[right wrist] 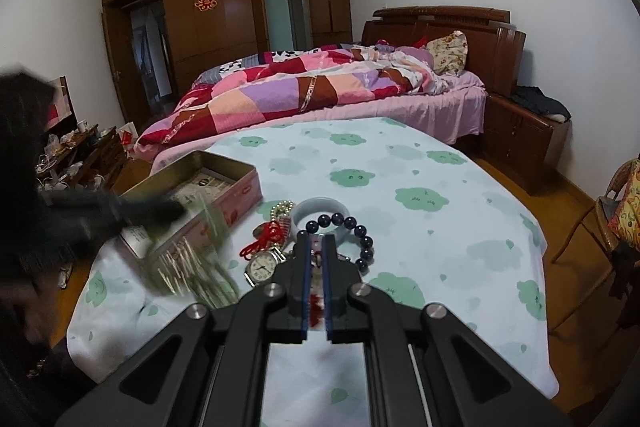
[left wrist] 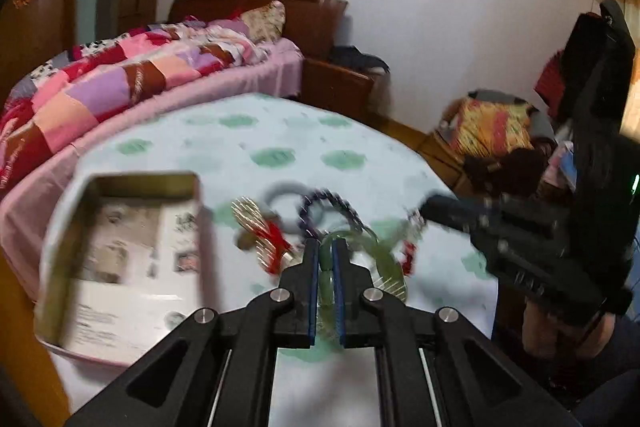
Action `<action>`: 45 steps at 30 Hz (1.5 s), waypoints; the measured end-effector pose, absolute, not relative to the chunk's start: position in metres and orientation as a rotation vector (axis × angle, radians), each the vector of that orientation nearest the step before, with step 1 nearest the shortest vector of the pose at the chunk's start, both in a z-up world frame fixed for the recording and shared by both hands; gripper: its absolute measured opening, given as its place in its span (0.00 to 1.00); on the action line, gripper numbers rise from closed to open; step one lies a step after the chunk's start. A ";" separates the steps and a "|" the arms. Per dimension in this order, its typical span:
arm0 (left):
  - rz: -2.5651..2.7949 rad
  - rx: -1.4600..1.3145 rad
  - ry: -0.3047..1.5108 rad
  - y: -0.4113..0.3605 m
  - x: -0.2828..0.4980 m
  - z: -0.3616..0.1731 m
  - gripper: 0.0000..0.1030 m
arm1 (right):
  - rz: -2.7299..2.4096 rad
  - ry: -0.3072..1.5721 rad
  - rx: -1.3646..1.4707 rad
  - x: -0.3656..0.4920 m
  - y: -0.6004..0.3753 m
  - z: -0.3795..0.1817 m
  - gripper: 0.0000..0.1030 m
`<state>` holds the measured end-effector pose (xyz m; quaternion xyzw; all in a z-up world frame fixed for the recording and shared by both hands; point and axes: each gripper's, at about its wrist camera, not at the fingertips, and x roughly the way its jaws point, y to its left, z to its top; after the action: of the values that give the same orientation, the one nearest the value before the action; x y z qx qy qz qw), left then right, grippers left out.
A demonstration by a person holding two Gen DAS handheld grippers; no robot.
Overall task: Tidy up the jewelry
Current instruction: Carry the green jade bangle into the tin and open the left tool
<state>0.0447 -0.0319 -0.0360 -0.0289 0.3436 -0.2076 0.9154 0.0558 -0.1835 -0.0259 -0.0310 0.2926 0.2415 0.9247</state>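
Observation:
My left gripper (left wrist: 326, 247) is shut on a green bangle (left wrist: 362, 247) and holds it above the table; in the right wrist view the bangle is a green blur (right wrist: 188, 263) beside the open tin box (right wrist: 200, 187). My right gripper (right wrist: 316, 241) is shut on a red-tasselled charm (right wrist: 316, 301); in the left wrist view it (left wrist: 426, 207) comes in from the right. On the cloth lie a pale jade bangle (right wrist: 316, 207), a dark bead bracelet (right wrist: 360, 235), a pocket watch (right wrist: 262, 267), a pearl strand (right wrist: 280, 207) and a red cord (right wrist: 270, 231).
The table carries a light cloth with green clouds (right wrist: 420, 195). The tin box (left wrist: 120, 251) stands at its left edge with printed paper inside. A bed with a patchwork quilt (right wrist: 300, 87) is behind. A chair (right wrist: 616, 211) stands to the right.

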 end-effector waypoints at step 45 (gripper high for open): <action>-0.021 -0.052 0.726 0.125 0.139 -0.042 0.05 | 0.679 0.704 -0.307 0.148 0.011 -0.041 0.07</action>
<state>0.1391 0.1251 -0.0418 -0.0252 0.3550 -0.0104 0.9345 0.1477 0.0115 -0.0405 -0.1468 0.3368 0.3250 0.8714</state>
